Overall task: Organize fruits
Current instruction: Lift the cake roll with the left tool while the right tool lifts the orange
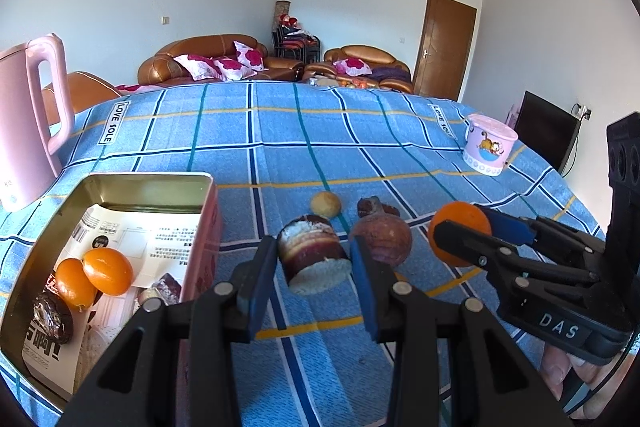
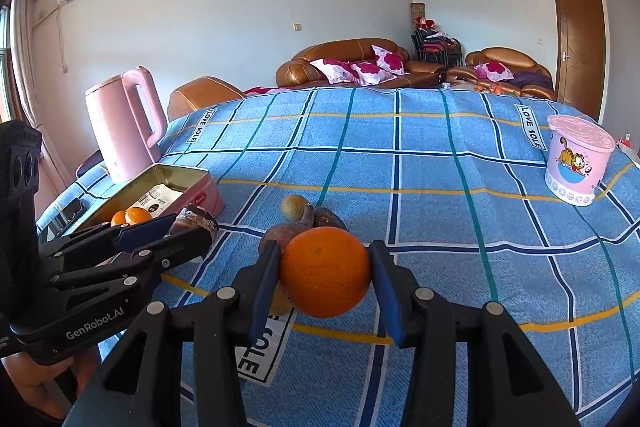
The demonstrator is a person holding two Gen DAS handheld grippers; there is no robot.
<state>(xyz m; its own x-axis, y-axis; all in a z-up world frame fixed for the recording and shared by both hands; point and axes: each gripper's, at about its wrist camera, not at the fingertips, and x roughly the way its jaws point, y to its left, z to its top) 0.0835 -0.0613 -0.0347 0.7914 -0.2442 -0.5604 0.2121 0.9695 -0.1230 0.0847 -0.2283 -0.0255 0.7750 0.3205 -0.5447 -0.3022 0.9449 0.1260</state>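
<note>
Both grippers are black plastic with blue pads and round silver screws. The left gripper (image 2: pixel 188 227) says "GenRobot.AI" in white. The right gripper (image 1: pixel 464 223) says "DAS".

My right claw (image 2: pixel 326 269) squeezes a round orange (image 2: pixel 325 271) above the blue checked cloth (image 2: pixel 460 227).

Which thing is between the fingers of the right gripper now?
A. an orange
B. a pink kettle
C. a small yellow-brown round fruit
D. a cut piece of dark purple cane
A: in the right wrist view the orange sits lifted between the two fingers of the right gripper; the left gripper has the cut purple piece.
</note>
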